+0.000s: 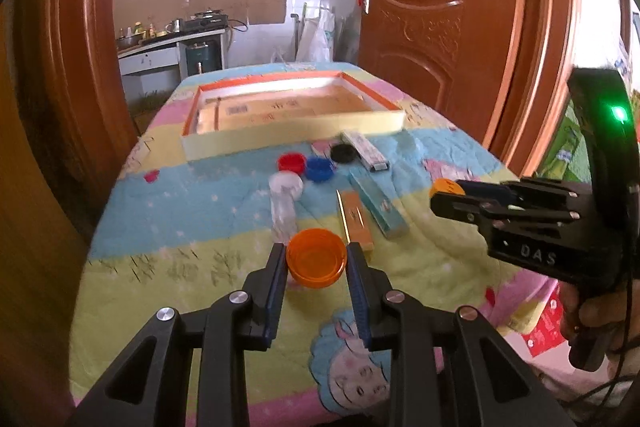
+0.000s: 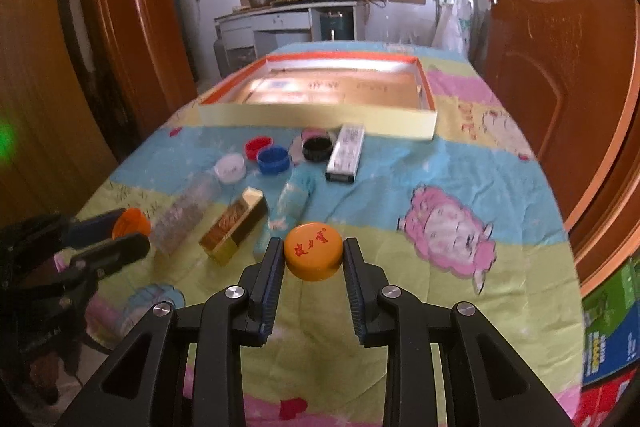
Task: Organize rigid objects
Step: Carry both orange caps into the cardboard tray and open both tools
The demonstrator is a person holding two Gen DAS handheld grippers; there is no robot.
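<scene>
Orange caps are the things in hand: the left gripper (image 1: 317, 259) is clamped on an open-side-up orange cap (image 1: 316, 263), and the right gripper (image 2: 313, 254) is clamped on a printed orange lid (image 2: 313, 255), its top face toward the camera. Both appear lifted off the quilted desk cover (image 2: 400, 179), though the height is hard to judge. The shallow orange-rimmed tray (image 1: 292, 143) lies at the far end, well apart from both.

My worry is the grip. Each cap is round and smooth-walled, held only across its width by narrow pads, so a tilt or a quick swing could let it twist free and roll off the cover's edge.

Between the grippers and the tray lie a clear bottle (image 1: 283, 211), a gold box (image 1: 354, 223), a teal box (image 1: 378, 205), a white box (image 1: 365, 150) and red (image 1: 291, 162), blue (image 1: 319, 167), black (image 1: 343, 152) and white (image 1: 286, 183) caps. A low carry could knock these. The two grippers also travel close together and might collide.
</scene>
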